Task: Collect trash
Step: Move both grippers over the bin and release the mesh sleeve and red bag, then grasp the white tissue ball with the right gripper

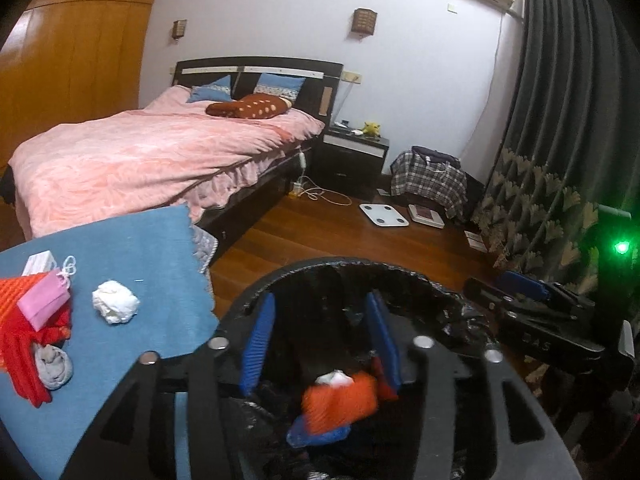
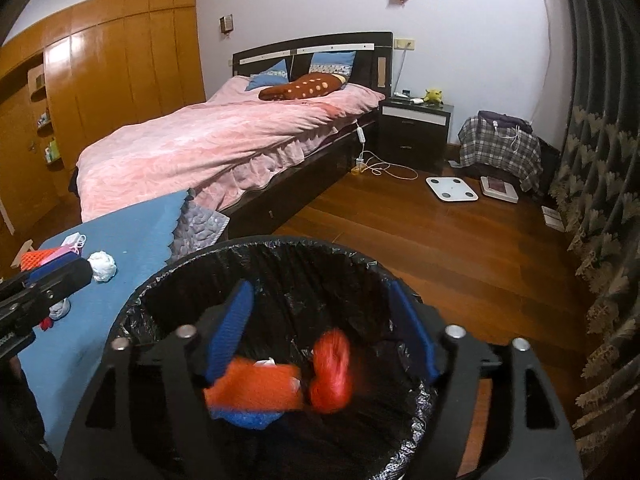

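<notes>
A black bin lined with a black bag [image 1: 400, 276] [image 2: 256, 248] stands beside a blue-clothed table [image 1: 132, 248] [image 2: 132, 232]. Both grippers hang open over the bin. Between the open blue fingers of my left gripper [image 1: 320, 340], orange and blue trash [image 1: 340, 404] lies blurred in the bin. Under my right gripper [image 2: 324, 332] lie the same orange piece [image 2: 252, 392] and a red net ball [image 2: 332, 372]. A crumpled white paper ball [image 1: 115, 301] [image 2: 102, 265] lies on the table. My right gripper shows at the right of the left wrist view [image 1: 532, 300].
On the table's left end lie a pink pouch [image 1: 44, 304], red and orange items [image 1: 24, 344] and a grey sock [image 1: 54, 366]. A pink-covered bed [image 2: 224, 140], nightstand [image 2: 416, 128], scales [image 2: 452, 189] on the wood floor and dark curtains [image 2: 600, 160] surround the spot.
</notes>
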`<state>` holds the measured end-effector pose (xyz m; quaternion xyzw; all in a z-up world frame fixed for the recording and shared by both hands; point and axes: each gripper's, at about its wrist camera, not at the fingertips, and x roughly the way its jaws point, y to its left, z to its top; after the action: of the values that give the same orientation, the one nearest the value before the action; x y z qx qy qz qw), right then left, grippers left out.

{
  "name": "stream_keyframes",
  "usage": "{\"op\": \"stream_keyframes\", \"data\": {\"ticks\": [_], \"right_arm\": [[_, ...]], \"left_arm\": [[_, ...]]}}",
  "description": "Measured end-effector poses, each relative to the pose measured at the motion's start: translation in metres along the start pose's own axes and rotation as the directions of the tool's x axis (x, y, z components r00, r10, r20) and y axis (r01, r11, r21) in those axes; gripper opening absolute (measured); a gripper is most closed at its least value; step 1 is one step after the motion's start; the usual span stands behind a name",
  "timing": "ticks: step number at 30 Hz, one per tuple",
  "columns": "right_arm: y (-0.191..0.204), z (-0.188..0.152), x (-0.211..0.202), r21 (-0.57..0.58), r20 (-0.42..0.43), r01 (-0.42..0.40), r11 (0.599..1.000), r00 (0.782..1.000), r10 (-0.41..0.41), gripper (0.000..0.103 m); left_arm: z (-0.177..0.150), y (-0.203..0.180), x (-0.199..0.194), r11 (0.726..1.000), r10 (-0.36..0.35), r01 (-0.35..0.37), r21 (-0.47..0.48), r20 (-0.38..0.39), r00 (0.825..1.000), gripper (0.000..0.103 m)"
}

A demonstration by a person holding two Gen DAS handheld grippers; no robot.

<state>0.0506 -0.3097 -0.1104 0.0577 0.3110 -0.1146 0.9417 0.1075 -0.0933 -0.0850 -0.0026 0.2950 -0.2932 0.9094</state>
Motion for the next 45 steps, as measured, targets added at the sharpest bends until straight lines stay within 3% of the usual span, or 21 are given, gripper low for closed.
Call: {"op": "stream_keyframes", "data": {"ticks": [2,5,11,18,31,35,45], "right_arm": [[0.002,0.001,-0.002,0.000,0.013,0.001,1.000,1.000,-0.001,0.093],[0.009,0.003,-0.003,-0.002,0.012,-0.016,1.000,1.000,0.016,0.096],[0.032,0.013,-0.002,-0.019,0.029,-0.048,0.999,0.998,0.049,0.097],[0.084,0.024,0.004,-0.061,0.042,-0.133,0.989,0.990,0.136,0.098],[0.199,0.036,0.041,-0.146,0.007,-0.280,0.949,0.959,0.284,0.098],[0.227,0.036,0.057,-0.154,-0.003,-0.295,0.943,0.954,0.298,0.098],[0.287,0.029,0.112,-0.190,-0.065,-0.307,0.932,0.952,0.300,0.098]], "left_arm": [[0.000,0.007,-0.006,1.000,0.029,-0.028,-0.012,0.014,0.999,0.067],[-0.001,0.021,-0.016,0.997,0.071,-0.071,-0.020,0.032,0.997,0.079],[-0.002,0.056,-0.040,0.982,0.186,-0.183,-0.047,0.071,0.980,0.093],[-0.011,0.100,-0.063,0.945,0.322,-0.317,-0.077,0.079,0.943,0.096],[-0.033,0.195,-0.096,0.838,0.534,-0.520,-0.162,0.054,0.844,0.096],[-0.039,0.220,-0.097,0.818,0.560,-0.544,-0.187,0.045,0.827,0.096],[-0.050,0.261,-0.082,0.790,0.591,-0.572,-0.223,0.025,0.806,0.096]]}}
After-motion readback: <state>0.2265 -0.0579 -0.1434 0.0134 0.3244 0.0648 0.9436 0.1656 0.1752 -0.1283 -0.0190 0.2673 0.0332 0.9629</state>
